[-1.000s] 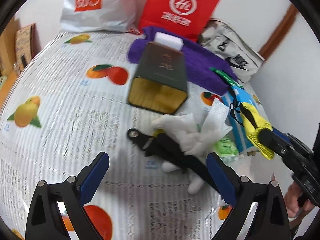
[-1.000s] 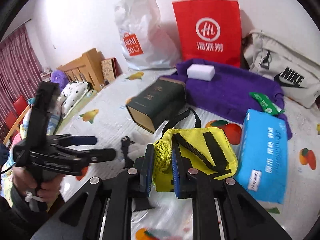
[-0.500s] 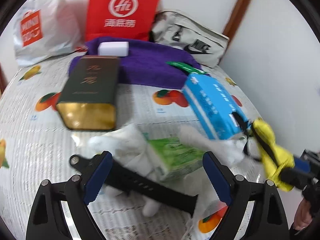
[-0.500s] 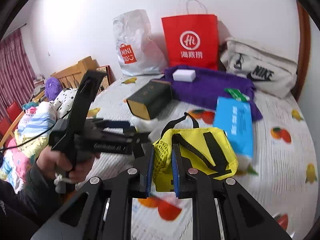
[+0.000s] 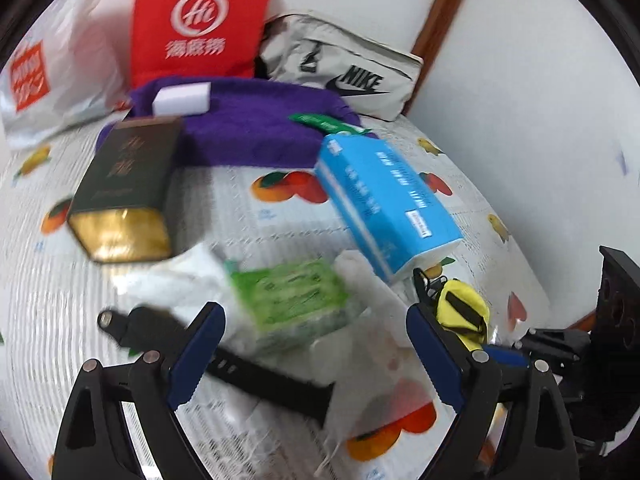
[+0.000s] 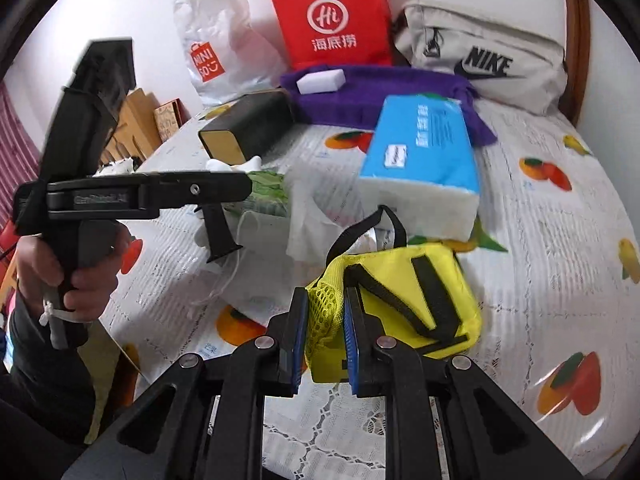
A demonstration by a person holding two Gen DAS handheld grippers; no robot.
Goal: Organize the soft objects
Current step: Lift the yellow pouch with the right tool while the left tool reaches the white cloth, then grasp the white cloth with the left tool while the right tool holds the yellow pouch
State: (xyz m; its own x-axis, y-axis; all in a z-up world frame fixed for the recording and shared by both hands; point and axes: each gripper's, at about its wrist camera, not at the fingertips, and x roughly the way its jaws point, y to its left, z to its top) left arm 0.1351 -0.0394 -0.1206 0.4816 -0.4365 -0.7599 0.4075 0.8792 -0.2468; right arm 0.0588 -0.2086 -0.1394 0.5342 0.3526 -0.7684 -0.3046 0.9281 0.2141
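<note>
— So, the surface?
— A fruit-print tablecloth [image 6: 560,240] beside a white wall [image 5: 520,100].
— Grippers?
— The right gripper [image 6: 323,336] is clamped on the yellow pouch [image 6: 400,304]; the left gripper [image 5: 316,352] gapes above the green pack [image 5: 288,292].

Fuzzy purple towel [image 5: 256,136], glossy blue plastic tissue pack [image 6: 424,148], yellow mesh pouch [image 6: 396,304]

L claw [image 5: 314,354] wide over green pack [image 5: 290,294]

- Your left wrist view shows motion blur across the green packet [image 5: 290,296] and black strap [image 5: 224,364].
- Your right wrist view stays sharper.
- Even, bright daylight; soft shadows.
- Fisheye bending and dark vignette at the edges.
</note>
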